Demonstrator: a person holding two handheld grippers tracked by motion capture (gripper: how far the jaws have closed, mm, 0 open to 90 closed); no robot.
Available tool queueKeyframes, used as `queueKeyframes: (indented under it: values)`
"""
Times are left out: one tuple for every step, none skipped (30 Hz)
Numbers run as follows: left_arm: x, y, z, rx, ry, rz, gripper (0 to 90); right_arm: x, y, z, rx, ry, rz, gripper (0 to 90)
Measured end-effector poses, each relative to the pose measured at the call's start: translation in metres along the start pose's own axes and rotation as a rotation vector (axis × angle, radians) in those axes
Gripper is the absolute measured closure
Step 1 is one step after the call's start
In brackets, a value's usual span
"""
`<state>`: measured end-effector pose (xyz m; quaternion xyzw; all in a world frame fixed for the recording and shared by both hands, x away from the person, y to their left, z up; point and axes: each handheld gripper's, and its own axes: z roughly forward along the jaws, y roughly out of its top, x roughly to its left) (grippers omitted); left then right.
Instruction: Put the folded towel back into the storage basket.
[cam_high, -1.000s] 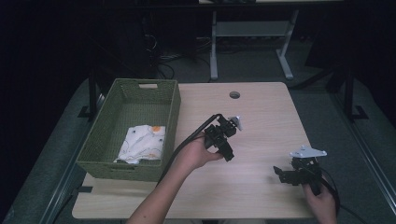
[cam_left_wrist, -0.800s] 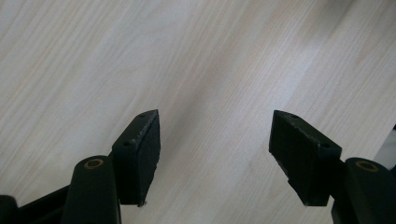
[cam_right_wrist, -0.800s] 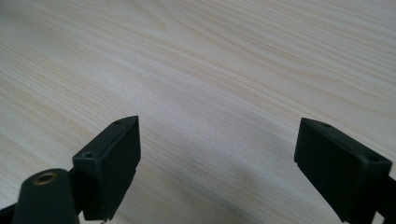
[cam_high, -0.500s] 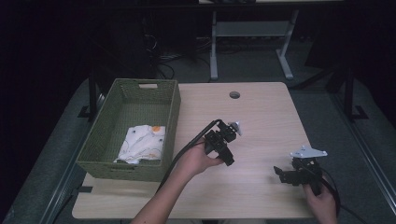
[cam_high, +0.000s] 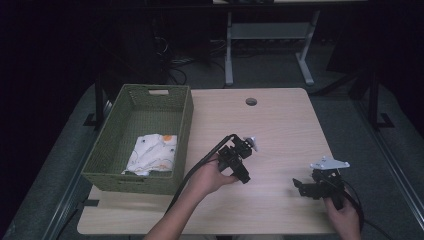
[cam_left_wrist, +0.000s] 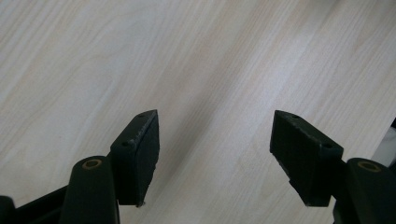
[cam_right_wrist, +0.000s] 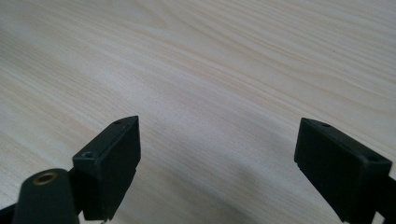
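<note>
Both claws are empty right now. The left claw (cam_high: 239, 162) hovers low over the middle of the desk (cam_high: 280, 125), jaws spread wide with bare wood between them. The right claw (cam_high: 305, 186) sits near the front right edge, also gaping. The white cloth (cam_high: 151, 154) lies bunched in the green basket (cam_high: 186, 120), just left of the left hand (cam_high: 210, 175), probably dropped there for tidying.

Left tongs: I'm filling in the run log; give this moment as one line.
left tongs open, empty | right tongs open, empty | cloth in basket
</note>
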<state>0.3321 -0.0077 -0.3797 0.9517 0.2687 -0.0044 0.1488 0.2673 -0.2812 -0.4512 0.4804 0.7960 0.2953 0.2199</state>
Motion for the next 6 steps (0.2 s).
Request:
queueKeyframes:
  values:
    - [-0.0002,-0.0011,0.0004,-0.002,-0.003,-0.004,33.3,0.0,-0.0001,-0.0001,0.001,-0.001,0.002,14.3]
    - [0.0,-0.0017,0.0007,-0.004,-0.005,-0.002,33.3,0.0,-0.0002,0.0,0.001,-0.001,0.002,14.3]
    - [-0.0004,-0.0033,0.0016,-0.007,-0.008,-0.009,33.3,0.0,-0.0002,0.0001,0.001,0.0,0.0,14.4]
    - [-0.0001,-0.0045,0.0023,-0.007,-0.009,-0.006,33.2,-0.0001,-0.0001,0.0002,0.0,-0.001,-0.003,14.4]
    - [-0.0002,-0.0053,0.0029,-0.008,-0.011,-0.006,33.0,-0.0001,0.0001,0.0004,0.001,0.0,0.0,14.3]
    - [-0.0003,-0.0061,0.0035,-0.006,-0.014,-0.007,32.9,-0.0002,0.0002,0.0007,0.001,0.001,0.001,14.3]
